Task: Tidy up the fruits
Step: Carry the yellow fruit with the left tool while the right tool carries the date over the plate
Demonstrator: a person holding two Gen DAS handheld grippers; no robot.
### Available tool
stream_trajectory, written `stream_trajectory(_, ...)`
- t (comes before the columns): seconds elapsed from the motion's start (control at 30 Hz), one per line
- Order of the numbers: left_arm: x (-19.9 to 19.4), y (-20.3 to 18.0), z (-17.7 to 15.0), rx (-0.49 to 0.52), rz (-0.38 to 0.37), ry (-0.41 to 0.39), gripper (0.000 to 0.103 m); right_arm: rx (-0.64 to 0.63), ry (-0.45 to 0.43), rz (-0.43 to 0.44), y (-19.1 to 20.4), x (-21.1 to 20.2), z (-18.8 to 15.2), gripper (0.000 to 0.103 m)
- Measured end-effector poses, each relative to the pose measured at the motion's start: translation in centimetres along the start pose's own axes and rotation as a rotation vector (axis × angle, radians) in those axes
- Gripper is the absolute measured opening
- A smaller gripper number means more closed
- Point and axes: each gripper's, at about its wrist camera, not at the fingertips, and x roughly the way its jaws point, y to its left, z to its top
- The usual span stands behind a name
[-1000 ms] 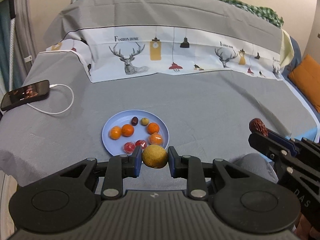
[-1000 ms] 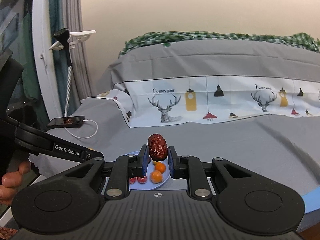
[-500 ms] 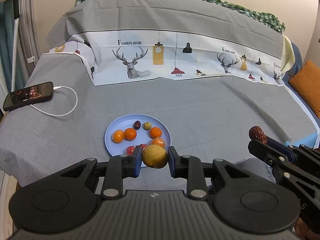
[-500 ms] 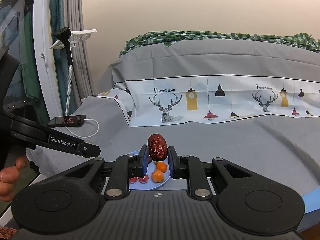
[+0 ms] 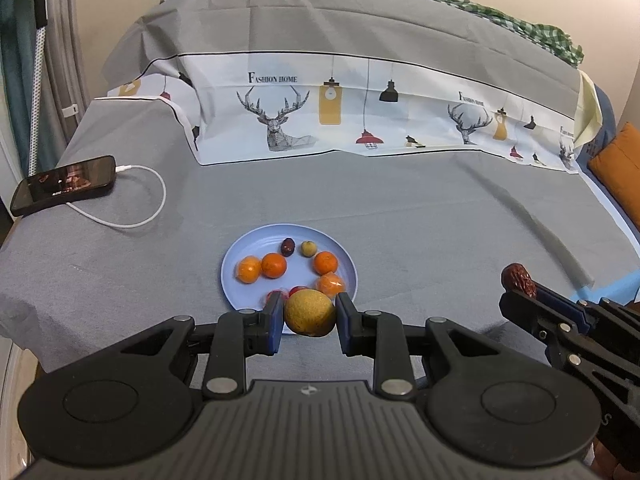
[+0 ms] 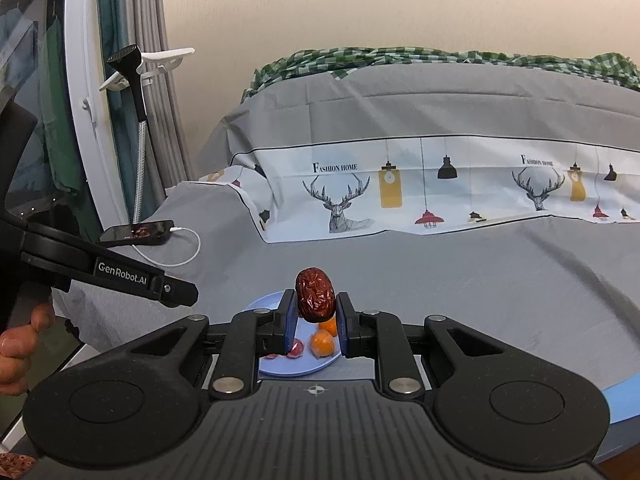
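A light blue plate (image 5: 244, 256) lies on the grey bed near its front edge and holds several oranges (image 5: 274, 265), a dark date (image 5: 287, 246), a small green fruit (image 5: 307, 248) and red fruits, partly hidden. My left gripper (image 5: 308, 314) is shut on a yellow-brown round fruit (image 5: 309, 312), held in the air just short of the plate. My right gripper (image 6: 316, 312) is shut on a wrinkled red date (image 6: 315, 294), held above the plate's (image 6: 276, 366) near edge. The right gripper with its date (image 5: 519, 281) also shows in the left wrist view.
A black phone (image 5: 62, 185) on a white charging cable (image 5: 152, 208) lies at the bed's left. A printed deer-pattern sheet (image 5: 360, 116) covers the back. An orange cushion (image 5: 620, 168) sits far right. A curtain and a white rail (image 6: 92, 140) stand left of the bed.
Both grippers have drawn back and risen slightly from the plate, each keeping its fruit. The plate sits a little farther away in the left wrist view.
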Motion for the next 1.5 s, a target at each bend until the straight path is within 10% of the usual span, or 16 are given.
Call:
stream_trajectory(0.53, 3.3, 3.2, 2.3, -0.052, 0.041, 0.015, 0.030, -0.017, 0.076, 0.043, 0.8, 5.8, 0.7, 0.021)
stream_trajectory(1.5, 23.7, 5.5, 4.8, 0.027, 0.078, 0.236, 0.030, -0.027, 0.318, 0.001, -0.5, 26.0, -1.9, 0.021)
